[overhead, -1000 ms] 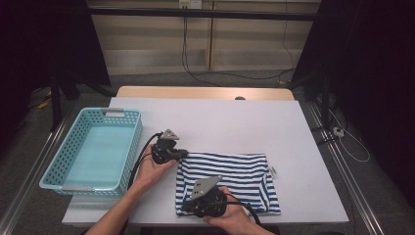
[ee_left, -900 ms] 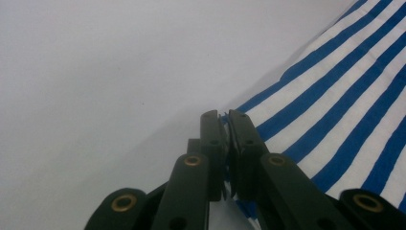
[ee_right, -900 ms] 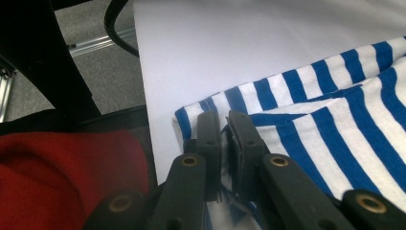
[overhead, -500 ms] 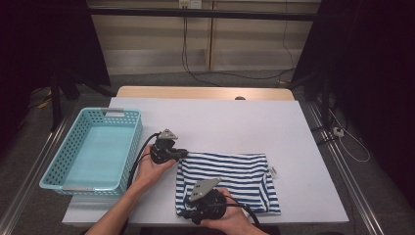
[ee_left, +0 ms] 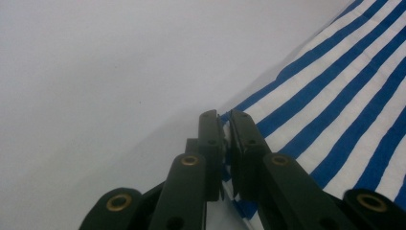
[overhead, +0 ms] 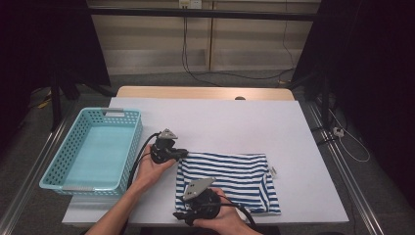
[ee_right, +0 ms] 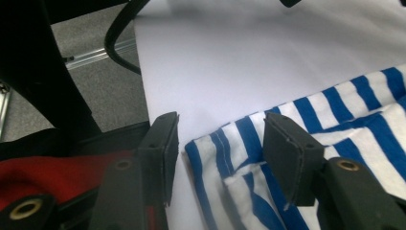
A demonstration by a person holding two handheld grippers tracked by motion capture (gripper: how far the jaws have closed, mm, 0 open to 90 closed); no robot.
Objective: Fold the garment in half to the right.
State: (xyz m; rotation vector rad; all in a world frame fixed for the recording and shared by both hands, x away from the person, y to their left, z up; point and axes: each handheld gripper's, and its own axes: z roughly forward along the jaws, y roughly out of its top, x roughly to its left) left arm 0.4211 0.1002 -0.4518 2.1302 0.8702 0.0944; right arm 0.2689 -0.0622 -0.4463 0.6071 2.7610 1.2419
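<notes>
**Striped garment pinned at one corner, released at another**

A blue-and-white striped garment [overhead: 227, 178] is seen lying flat on the white table [overhead: 220, 122], toward its near edge and right of centre. Its far left corner is clamped between the jaws of the left gripper [overhead: 182, 154], which are pressed together on the cloth's edge in the left gripper view [ee_left: 225, 139] (a thin fold of fabric is caught between the black pads). The right gripper [overhead: 182, 216] is held at the garment's near left corner, close to the table's near edge. Its jaws have just been opening and are now set apart; in the right gripper view [ee_right: 220, 143] the hemmed corner of the garment [ee_right: 249, 158] is shown lying between the two pads, touched by neither. A light blue plastic basket [overhead: 58, 169] is placed at the left of the table, well apart from the cloth.
</notes>
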